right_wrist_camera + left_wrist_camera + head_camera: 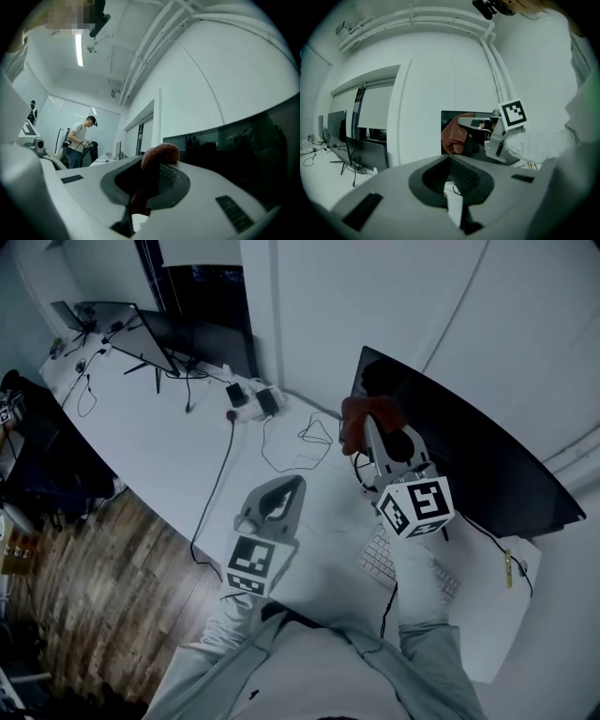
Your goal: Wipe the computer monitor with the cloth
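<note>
I'm watching pale grey sleeves (424,606) running into the left gripper (292,488) and right gripper (373,432), both wearing light grey shells, dark ribbed pads (464,176) and black-and-white marker cubes (417,505).

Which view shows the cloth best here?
Left gripper view: the cloth drapes openly before the monitor. Head view shows it partly behind the right gripper; right gripper view, only a clamped bunch.

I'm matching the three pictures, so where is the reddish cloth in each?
Head view: cloth, right of centre, before the monitor.
Left gripper view: centre, over the monitor's left part.
Right gripper view: lower centre, clamped in the right gripper.
Shared landmark: the dark monitor.
</note>
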{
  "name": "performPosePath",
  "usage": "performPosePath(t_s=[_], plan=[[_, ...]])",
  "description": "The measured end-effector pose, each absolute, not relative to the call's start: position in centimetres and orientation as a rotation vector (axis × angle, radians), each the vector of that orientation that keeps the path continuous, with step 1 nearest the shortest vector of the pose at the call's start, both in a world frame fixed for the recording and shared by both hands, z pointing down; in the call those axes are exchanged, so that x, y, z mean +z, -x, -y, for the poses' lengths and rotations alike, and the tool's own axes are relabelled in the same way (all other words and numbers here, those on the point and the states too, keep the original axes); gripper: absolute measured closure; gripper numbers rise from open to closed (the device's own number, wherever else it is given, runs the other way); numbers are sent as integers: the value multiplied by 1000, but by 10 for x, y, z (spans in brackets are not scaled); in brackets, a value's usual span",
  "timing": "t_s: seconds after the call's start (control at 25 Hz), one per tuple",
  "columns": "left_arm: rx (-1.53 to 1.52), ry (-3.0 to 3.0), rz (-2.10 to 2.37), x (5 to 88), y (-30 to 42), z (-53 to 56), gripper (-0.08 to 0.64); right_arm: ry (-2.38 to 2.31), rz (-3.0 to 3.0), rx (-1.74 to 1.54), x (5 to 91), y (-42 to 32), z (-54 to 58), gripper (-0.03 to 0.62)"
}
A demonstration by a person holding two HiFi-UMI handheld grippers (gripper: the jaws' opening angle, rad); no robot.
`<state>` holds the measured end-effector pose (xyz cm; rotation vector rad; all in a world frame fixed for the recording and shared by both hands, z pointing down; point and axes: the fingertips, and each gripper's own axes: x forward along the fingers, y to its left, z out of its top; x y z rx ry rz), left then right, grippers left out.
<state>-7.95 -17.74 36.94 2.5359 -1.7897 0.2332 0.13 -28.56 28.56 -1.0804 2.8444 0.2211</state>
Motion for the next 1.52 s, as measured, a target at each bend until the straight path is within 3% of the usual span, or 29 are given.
performPosePath(t_s=[0.56, 1.52], plan=[[179, -2608, 1788, 348, 109, 176, 540, 1199, -2630, 209, 217, 38, 337, 555], [60, -2682, 1691, 358, 128, 221, 540, 1407, -2595, 312, 261, 42, 364, 555]])
